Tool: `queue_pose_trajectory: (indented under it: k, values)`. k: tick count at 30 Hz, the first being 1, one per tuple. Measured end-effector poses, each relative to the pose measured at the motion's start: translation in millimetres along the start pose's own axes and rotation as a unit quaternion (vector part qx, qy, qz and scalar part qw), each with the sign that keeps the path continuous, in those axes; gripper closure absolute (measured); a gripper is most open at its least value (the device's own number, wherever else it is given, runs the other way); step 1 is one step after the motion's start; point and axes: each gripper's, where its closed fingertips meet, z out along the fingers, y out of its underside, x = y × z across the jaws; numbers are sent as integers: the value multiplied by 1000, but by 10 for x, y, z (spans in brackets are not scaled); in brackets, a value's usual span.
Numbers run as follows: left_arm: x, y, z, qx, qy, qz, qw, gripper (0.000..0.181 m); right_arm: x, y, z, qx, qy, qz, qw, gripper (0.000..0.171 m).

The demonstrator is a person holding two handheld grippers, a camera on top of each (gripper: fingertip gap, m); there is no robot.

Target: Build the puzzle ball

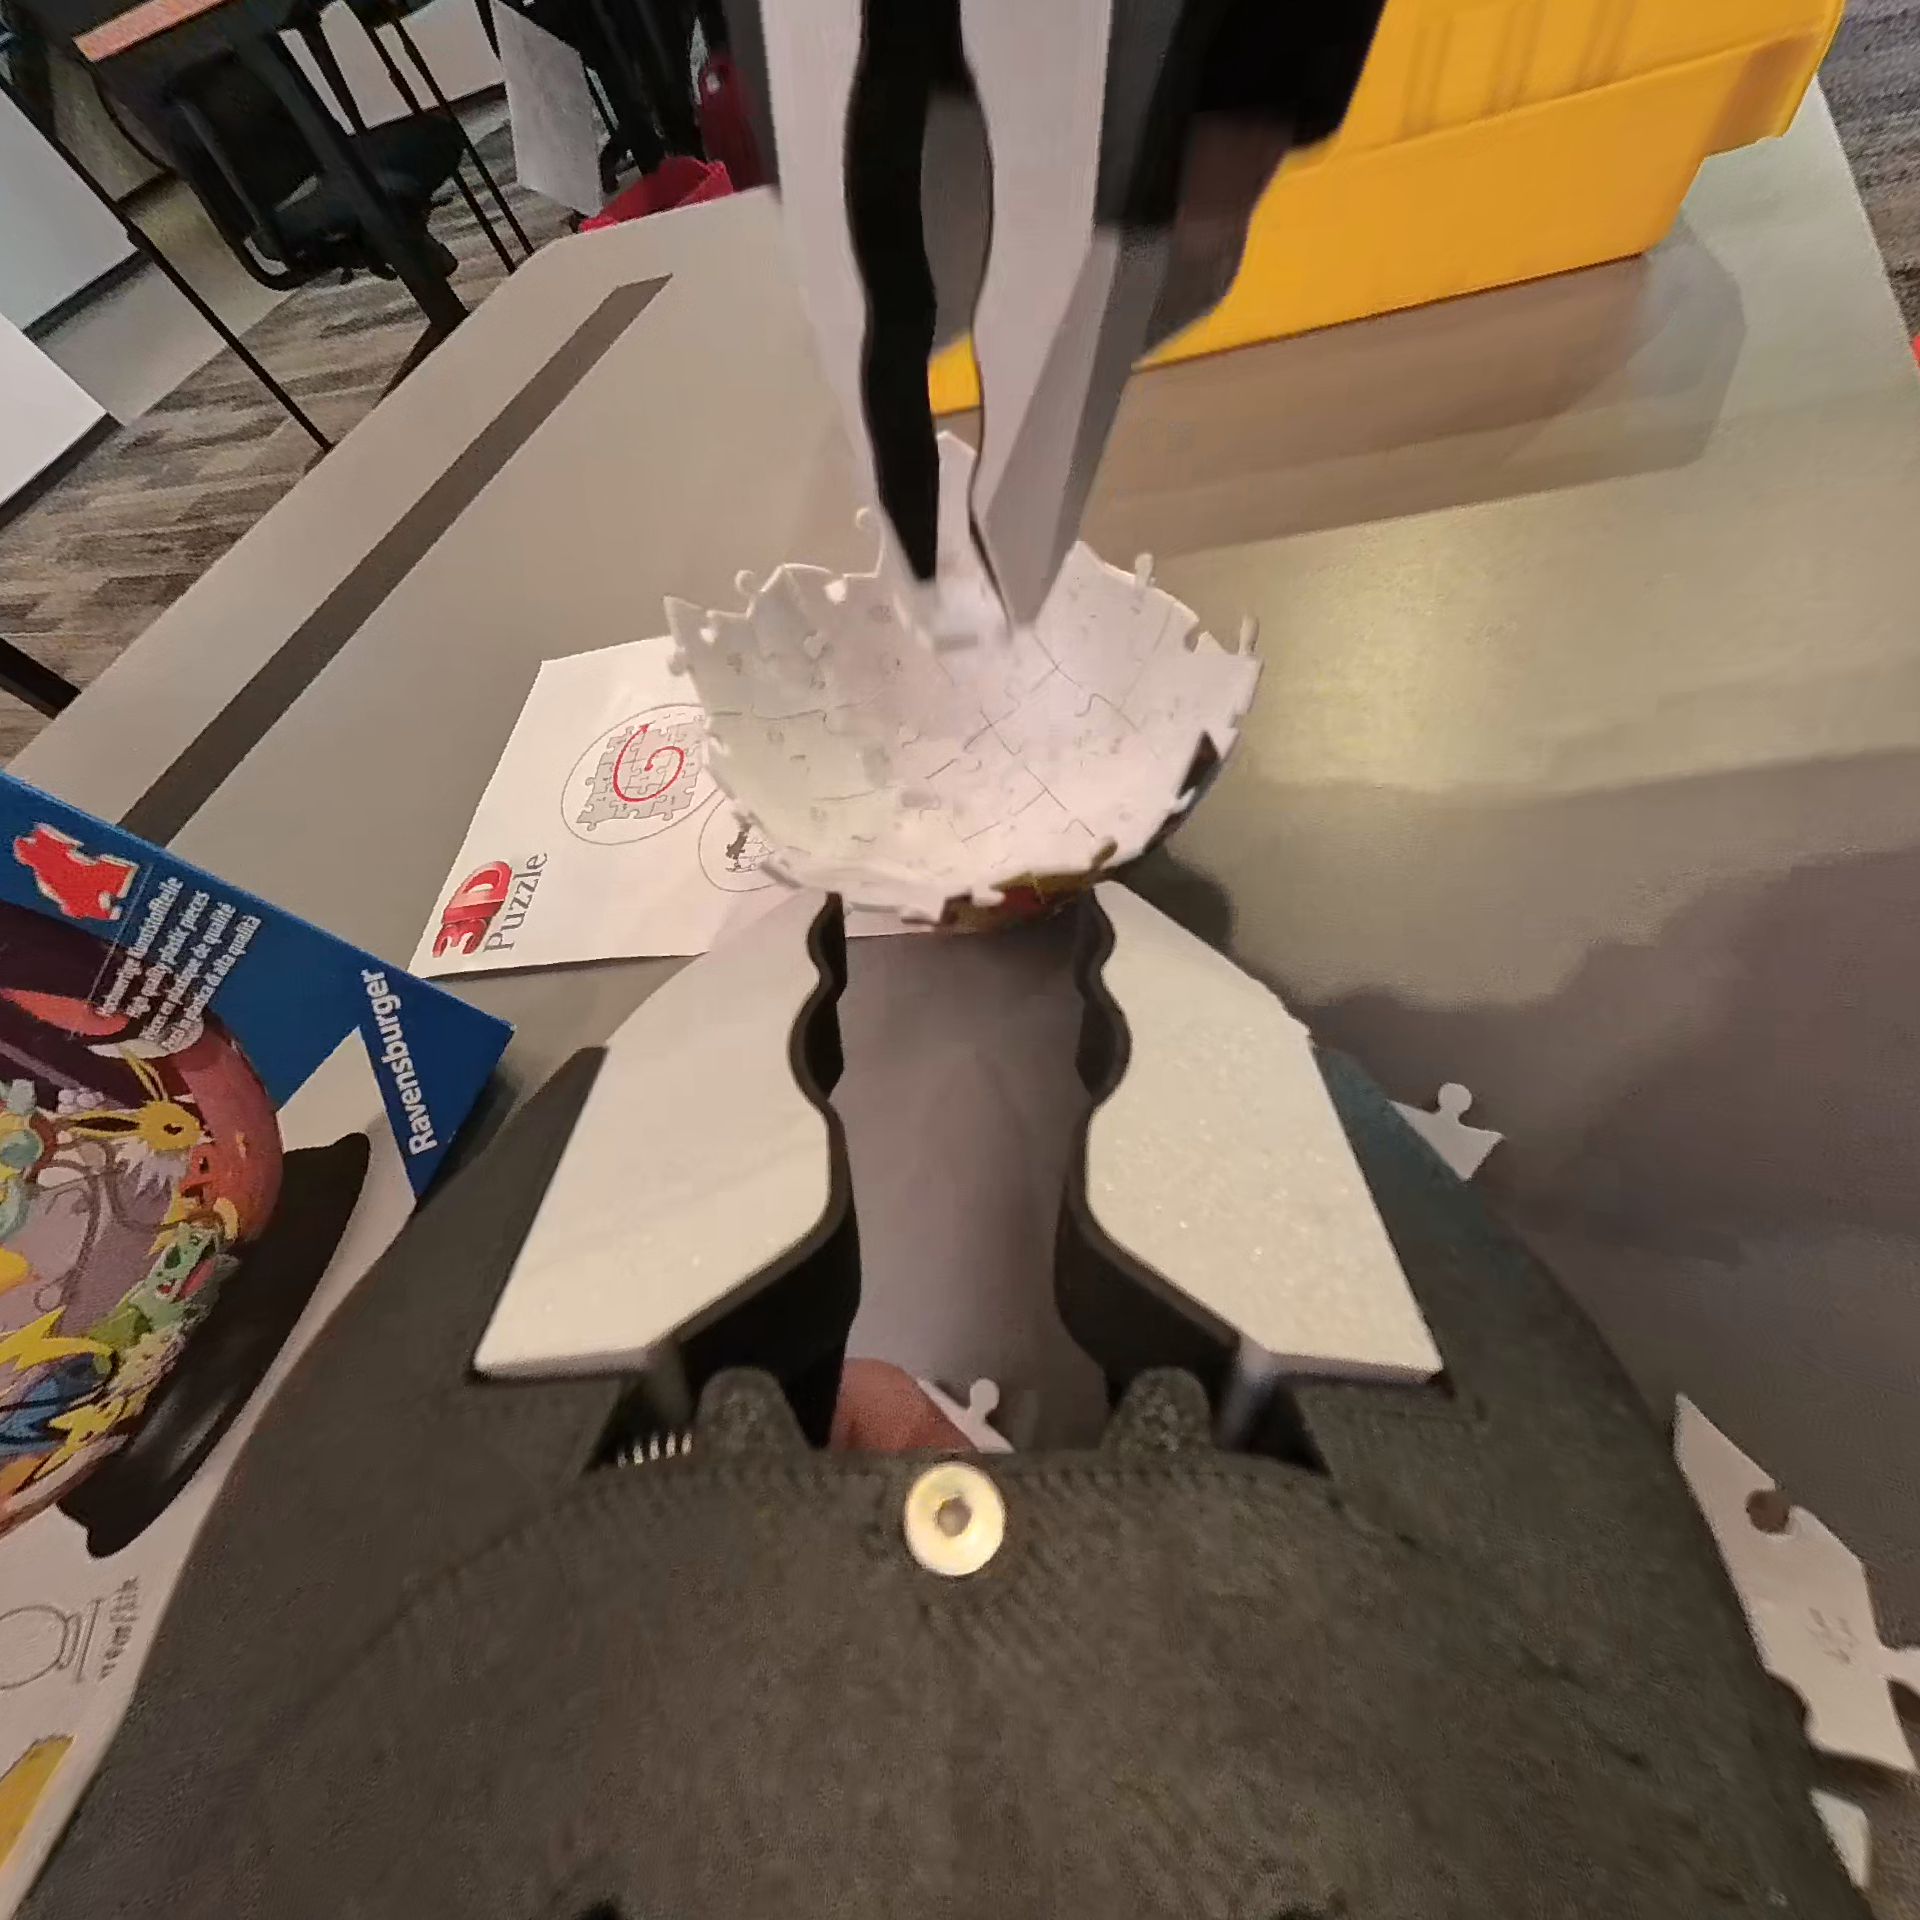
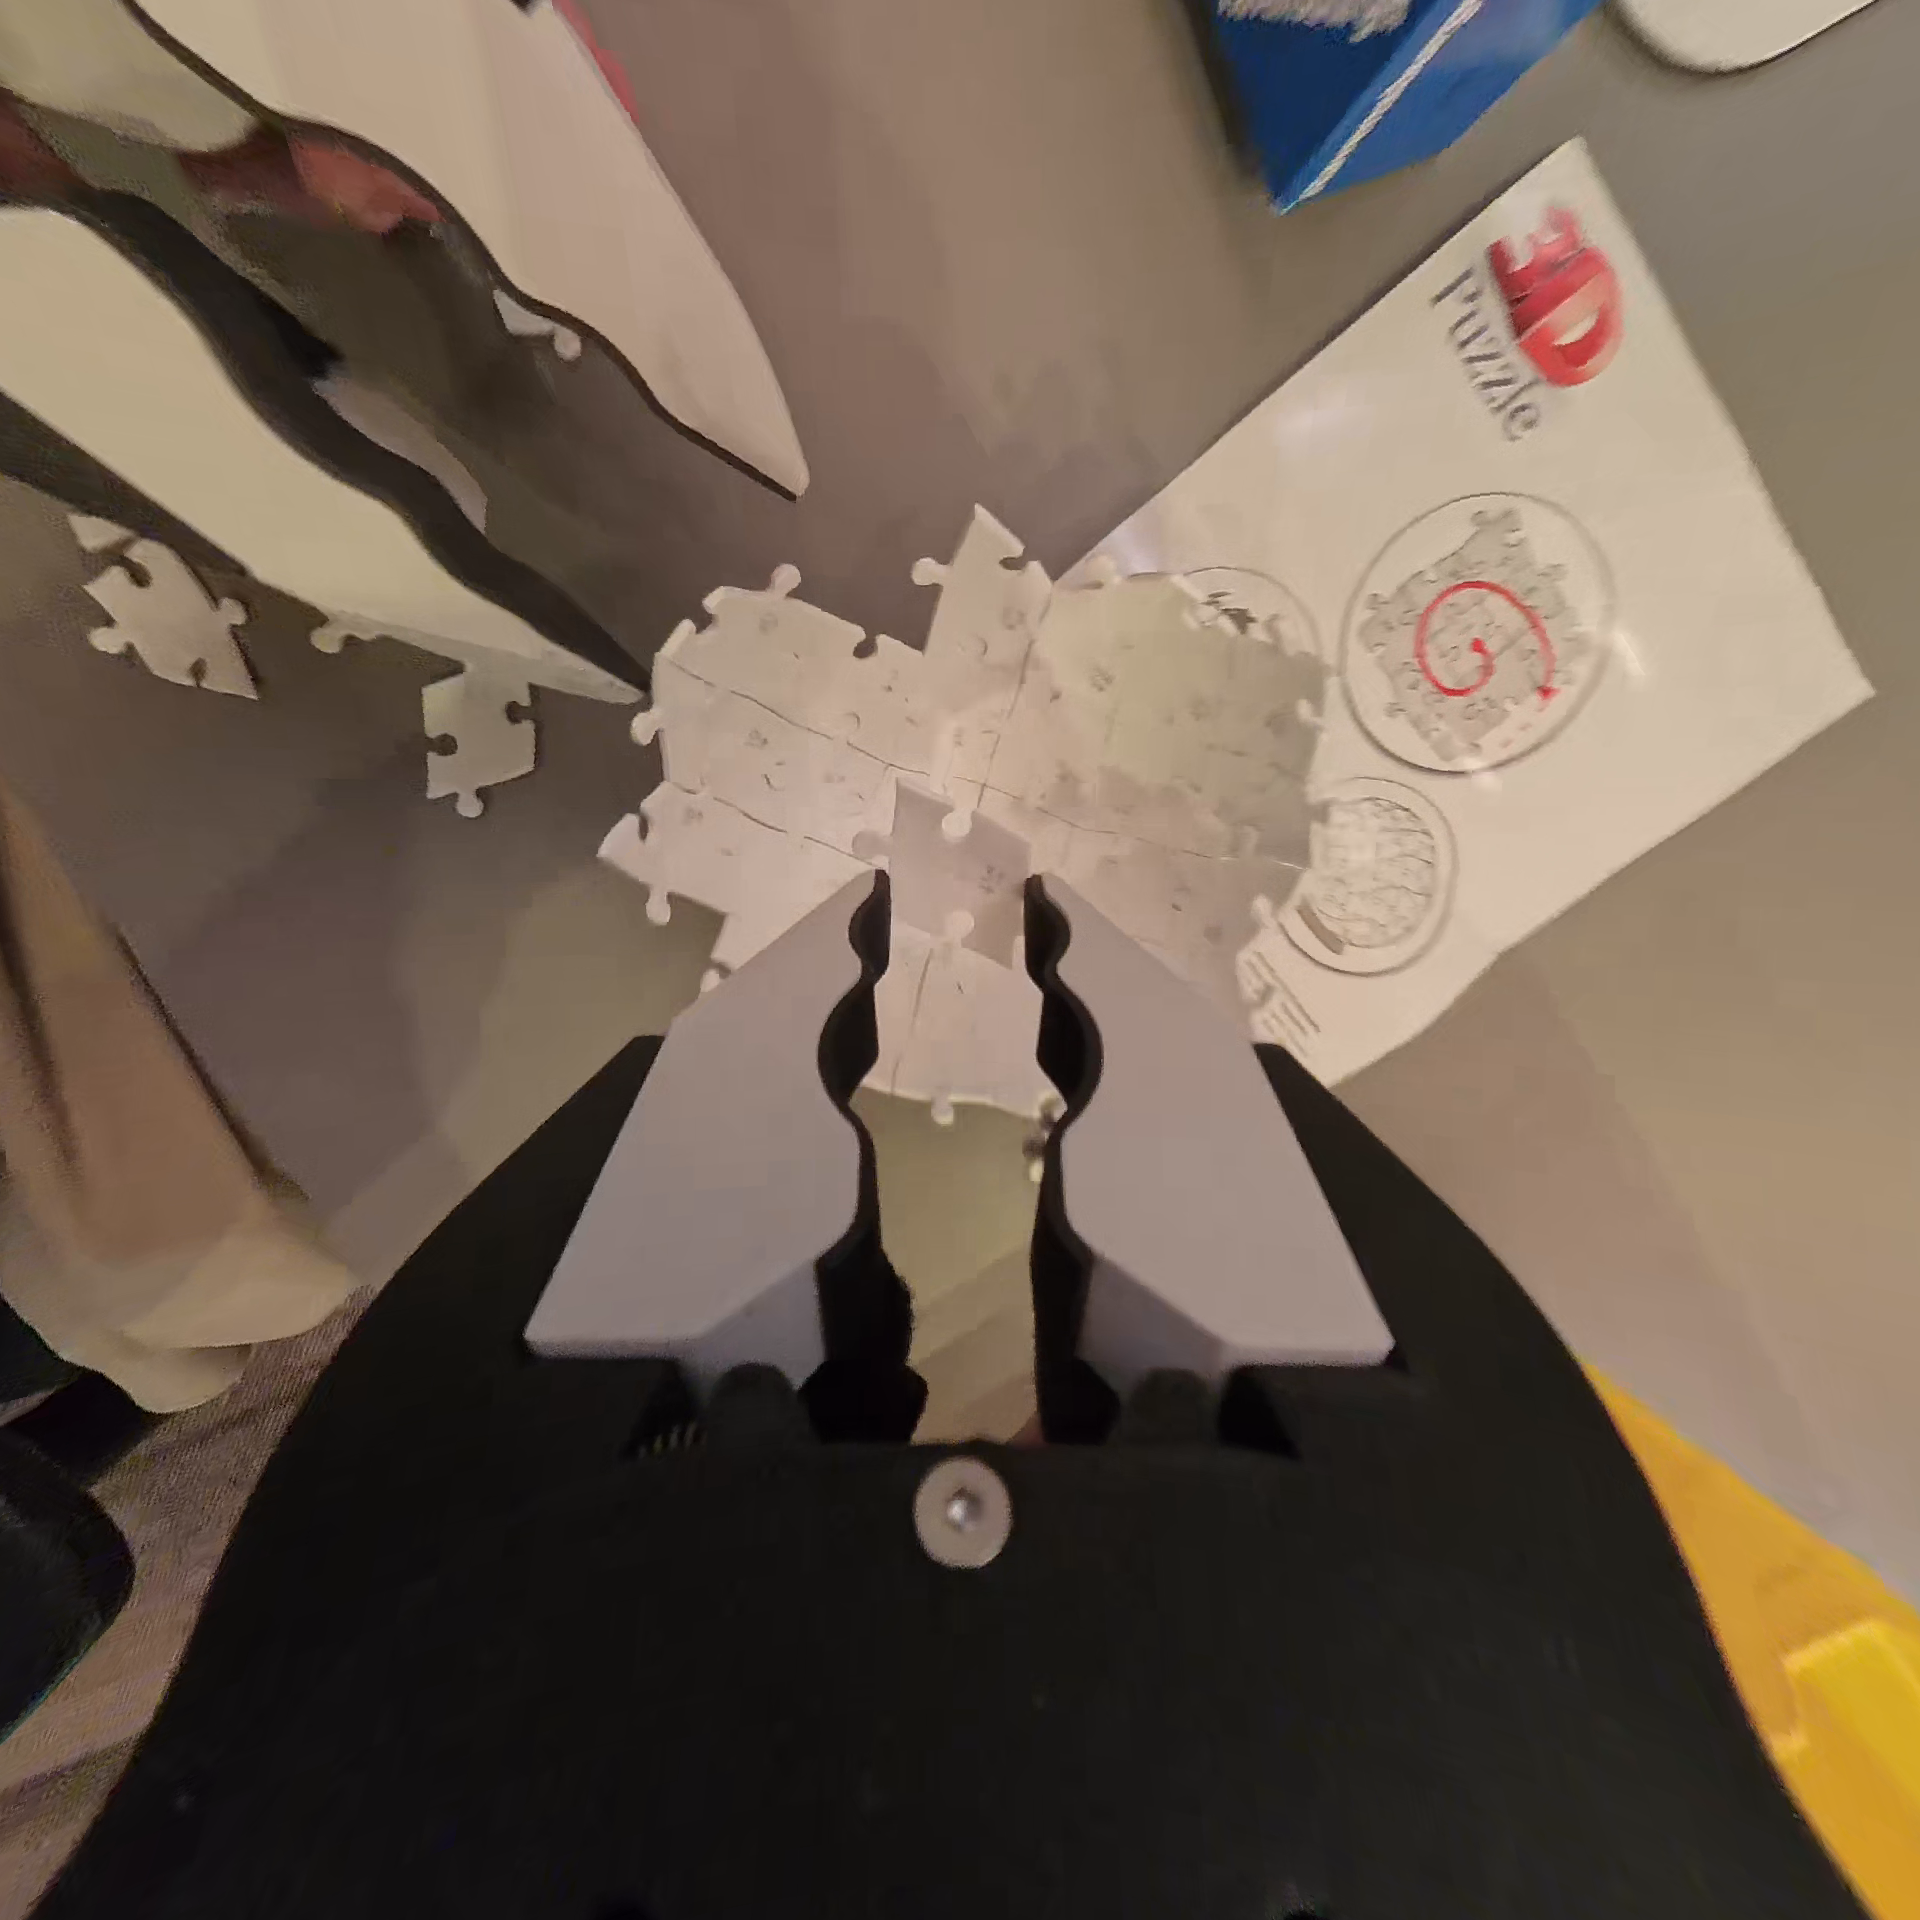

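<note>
The half-built puzzle ball point(image 1: 935, 769) is a white bowl of joined pieces, open side up, on the grey table point(image 1: 1507, 644). My left gripper point(image 1: 964, 920) is open, with its tips at the bowl's near rim. In the right wrist view its lower fingertip point(image 2: 613, 675) touches the bowl's point(image 2: 790, 748) edge and the other finger stays apart. My right gripper point(image 2: 956, 883) reaches down into the bowl, shut on a white puzzle piece point(image 2: 951, 862). In the left wrist view it point(image 1: 966, 603) comes in from above, blurred.
The instruction leaflet point(image 1: 582, 831) lies under and left of the bowl. The blue puzzle box point(image 1: 208, 1091) stands at the left. Loose white pieces point(image 1: 1787, 1600) point(image 2: 478, 738) point(image 2: 166, 613) lie near the left gripper. A yellow bin point(image 1: 1455, 187) stands behind. Some 7 cm of space lies between my two pairs of fingers.
</note>
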Motion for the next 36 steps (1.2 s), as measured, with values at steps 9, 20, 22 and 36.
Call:
queue_pose_trajectory:
  k: [9, 20, 22, 36]
  values:
    - [-166, 52, -414, -26, -12, -14, 1000, 140, -420, 347, -667, 73, 22, 66, 995, 147]
    - [-27, 267, -830, -82, -25, -52, 995, 143, -1139, 586, 359, 81, -32, 194, 977, 147]
    - [76, 305, -837, -91, -22, -52, 994, 143, -1110, 494, 414, 103, -17, 211, 972, 147]
    - [318, 350, -835, -113, -9, -48, 992, 143, -1069, 550, 412, 96, 2, 121, 988, 145]
